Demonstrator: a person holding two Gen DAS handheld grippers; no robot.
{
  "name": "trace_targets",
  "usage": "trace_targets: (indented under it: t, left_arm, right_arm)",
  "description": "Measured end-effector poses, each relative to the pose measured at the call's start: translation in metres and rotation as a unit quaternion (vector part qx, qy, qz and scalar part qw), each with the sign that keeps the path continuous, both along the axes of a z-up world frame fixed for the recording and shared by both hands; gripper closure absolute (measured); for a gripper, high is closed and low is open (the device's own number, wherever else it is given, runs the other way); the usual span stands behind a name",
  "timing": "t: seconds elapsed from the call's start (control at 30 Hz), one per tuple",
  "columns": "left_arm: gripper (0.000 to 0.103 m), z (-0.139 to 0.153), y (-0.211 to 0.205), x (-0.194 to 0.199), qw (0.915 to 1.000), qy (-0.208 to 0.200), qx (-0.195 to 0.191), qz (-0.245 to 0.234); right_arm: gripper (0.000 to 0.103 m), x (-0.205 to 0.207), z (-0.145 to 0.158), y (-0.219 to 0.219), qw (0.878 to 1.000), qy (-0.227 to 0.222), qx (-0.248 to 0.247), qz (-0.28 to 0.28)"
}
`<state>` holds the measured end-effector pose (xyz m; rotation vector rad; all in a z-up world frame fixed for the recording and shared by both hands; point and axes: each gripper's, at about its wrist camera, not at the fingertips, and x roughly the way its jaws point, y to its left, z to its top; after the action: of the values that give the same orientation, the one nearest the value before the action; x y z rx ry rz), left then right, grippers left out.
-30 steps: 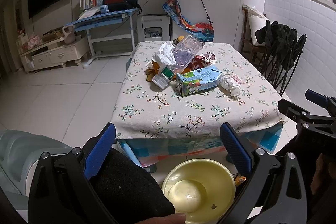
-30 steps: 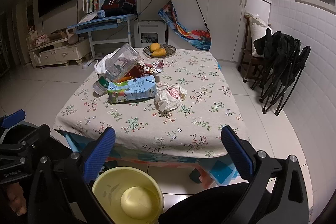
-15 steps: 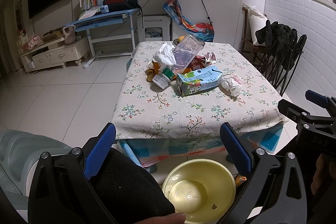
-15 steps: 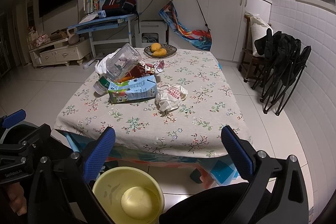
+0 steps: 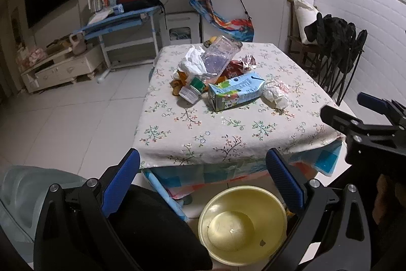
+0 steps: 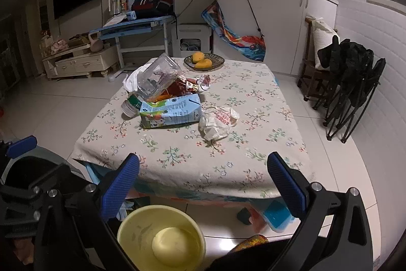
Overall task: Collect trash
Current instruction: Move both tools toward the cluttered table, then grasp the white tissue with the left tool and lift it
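Observation:
A pile of trash lies on the floral-cloth table [image 5: 228,133] [image 6: 192,159]: a blue milk carton [image 5: 236,90] [image 6: 171,109], a clear plastic bottle [image 5: 215,60] [image 6: 154,80], a crumpled white wrapper [image 5: 276,93] [image 6: 218,120] and red snack wrappers [image 6: 192,85]. A yellow bin [image 5: 242,224] [image 6: 161,238] stands on the floor below the table's near edge. My left gripper [image 5: 203,179] is open and empty, short of the table. My right gripper [image 6: 203,179] is open and empty too; it shows at the right of the left wrist view [image 5: 368,118].
A plate of mangoes [image 6: 204,61] sits at the table's far end. Folded black chairs [image 6: 350,83] lean on the right wall. A blue desk [image 6: 137,27] and a low cabinet [image 6: 78,62] stand at the back left. My dark trouser legs [image 5: 152,227] fill the bottom.
Both grippers have edged slightly toward the table. Nothing on the table has moved.

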<state>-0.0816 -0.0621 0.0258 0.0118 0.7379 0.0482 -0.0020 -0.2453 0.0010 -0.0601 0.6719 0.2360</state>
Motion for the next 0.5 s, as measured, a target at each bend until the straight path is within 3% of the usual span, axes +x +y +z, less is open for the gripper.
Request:
trace_targets:
  t: [0.5]
  left_arm:
    - [0.007, -0.008, 0.005, 0.047, 1.0, 0.001, 0.004, 0.002]
  right_arm:
    - [0.006, 0.042, -0.003, 0.012, 0.999, 0.002, -0.019, 0.037]
